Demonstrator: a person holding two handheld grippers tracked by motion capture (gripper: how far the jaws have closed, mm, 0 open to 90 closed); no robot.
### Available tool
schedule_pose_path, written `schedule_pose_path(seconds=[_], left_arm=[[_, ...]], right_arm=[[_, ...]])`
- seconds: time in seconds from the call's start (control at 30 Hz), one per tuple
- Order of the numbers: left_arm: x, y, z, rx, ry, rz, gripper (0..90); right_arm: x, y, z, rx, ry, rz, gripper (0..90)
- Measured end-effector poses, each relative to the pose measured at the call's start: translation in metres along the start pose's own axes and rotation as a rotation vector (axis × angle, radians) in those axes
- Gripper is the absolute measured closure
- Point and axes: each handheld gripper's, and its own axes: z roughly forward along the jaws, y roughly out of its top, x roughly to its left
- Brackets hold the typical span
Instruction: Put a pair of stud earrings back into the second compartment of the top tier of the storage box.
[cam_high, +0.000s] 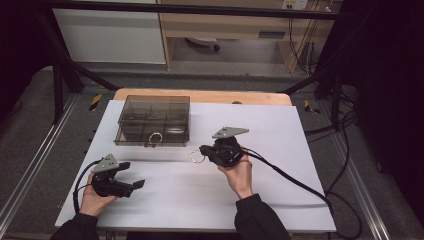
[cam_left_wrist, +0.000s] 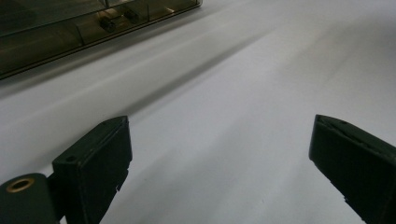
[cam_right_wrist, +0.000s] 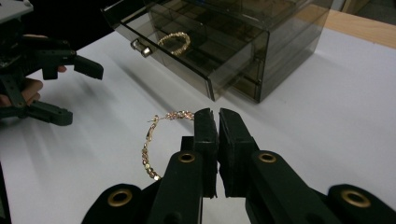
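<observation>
Right gripper (cam_right_wrist: 218, 116): jaws pressed together, pinching a gold hoop earring (cam_right_wrist: 154, 144) by the upper part of its ring; the hoop hangs to the left of the jaws in the right gripper view, above the white table cover (cam_right_wrist: 327, 121). In the high view the same right gripper (cam_high: 202, 151) sits near the middle of the table cover (cam_high: 280, 200), with the hoop earring (cam_high: 197, 157) at its tip, just right of and in front of the box. Left gripper (cam_left_wrist: 219, 154): jaws spread wide apart, nothing between them, over bare white cover; in the high view it (cam_high: 131, 176) is at the front left, well apart from the earring, and in the right gripper view it (cam_right_wrist: 79, 91) shows at the left edge. Smoked clear plastic box (cam_high: 152, 120): stands at the back left of the table cover, divided into compartments, with a small drawer knob (cam_right_wrist: 140, 47) on the front. Second gold hoop (cam_right_wrist: 175, 42): inside the box, in the drawer behind the knob; seen in the high view (cam_high: 155, 137) at the box's front edge. Black cable (cam_high: 295, 180): trails from the right gripper across the cover to the right.
</observation>
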Motion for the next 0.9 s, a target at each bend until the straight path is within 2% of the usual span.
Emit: schedule_pose_path(seconds=[0.37,0.9], left_arm=[[0.0,0.0,0.0,-0.003,-0.002,-0.001,5.8],[0.0,0.0,-0.001,-0.005,-0.004,0.001,6.0]], right_arm=[[0.012,0.029,0.017,-0.025,0.01,-0.008,86.5],[0.024,0.054,0.054,-0.044,-0.002,-0.01,86.5]])
